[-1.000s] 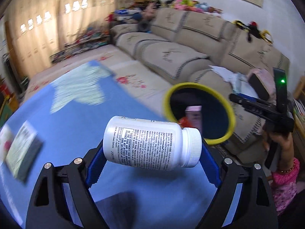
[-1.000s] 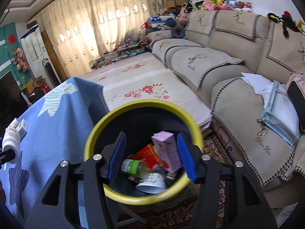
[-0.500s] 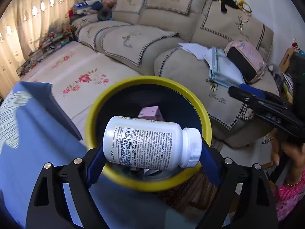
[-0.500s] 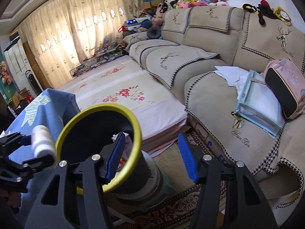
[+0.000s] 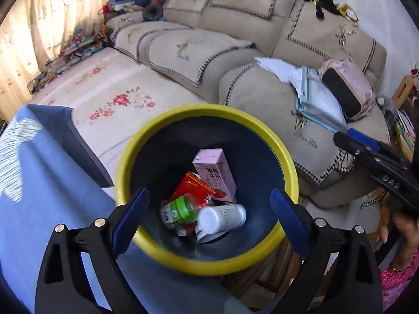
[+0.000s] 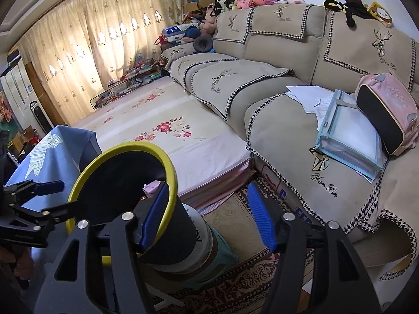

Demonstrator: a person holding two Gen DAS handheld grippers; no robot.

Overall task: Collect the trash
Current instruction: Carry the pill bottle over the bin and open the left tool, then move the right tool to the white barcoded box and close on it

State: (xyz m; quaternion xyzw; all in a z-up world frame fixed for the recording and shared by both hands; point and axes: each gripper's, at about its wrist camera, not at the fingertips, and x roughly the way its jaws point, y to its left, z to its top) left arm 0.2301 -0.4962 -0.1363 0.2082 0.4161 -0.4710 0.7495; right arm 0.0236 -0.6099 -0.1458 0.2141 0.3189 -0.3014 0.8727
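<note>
Both jaws stood wide and empty. We held our left gripper (image 5: 209, 214) over the yellow-rimmed bin (image 5: 285, 157), where the white bottle (image 5: 222, 218) lay beside a green bottle (image 5: 178, 210) and pink carton (image 5: 214, 172). Our right gripper (image 6: 207, 214) faced the sofa (image 6: 282, 120), the bin's rim at its left finger; its view hid the bin's contents.

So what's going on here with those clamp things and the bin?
A person holding a gripper in each hand is collecting trash. The left gripper is open above the yellow-rimmed bin, and a white bottle lies inside beside a green bottle, a red wrapper and a pink carton. The right gripper is open too, empty, off to the bin's side.
</note>
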